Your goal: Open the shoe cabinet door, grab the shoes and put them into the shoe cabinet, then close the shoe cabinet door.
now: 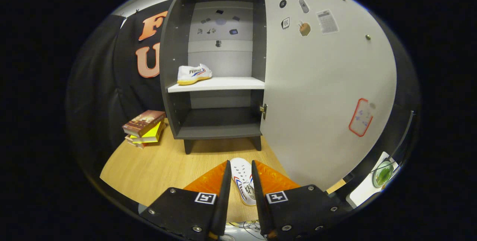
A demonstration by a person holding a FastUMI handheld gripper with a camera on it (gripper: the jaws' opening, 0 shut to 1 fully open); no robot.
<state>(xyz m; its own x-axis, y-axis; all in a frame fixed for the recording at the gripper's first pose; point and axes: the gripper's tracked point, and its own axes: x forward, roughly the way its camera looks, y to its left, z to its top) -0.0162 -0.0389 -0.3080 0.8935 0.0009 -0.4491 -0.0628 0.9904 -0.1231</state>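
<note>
Wooden desk [149,166] carries everything, and nearest on it the claw [240,168] stands narrow around a white shoe [244,181] that lies between its fingers, though whether both press on it I cannot tell. Beyond them the dark shoe cabinet [175,66] stands on short legs with its pale door [324,92] swung wide open to the right, a second white shoe [193,74] resting on its white middle shelf [220,83], and a stack of books [144,127] lies just left of the cabinet
</note>
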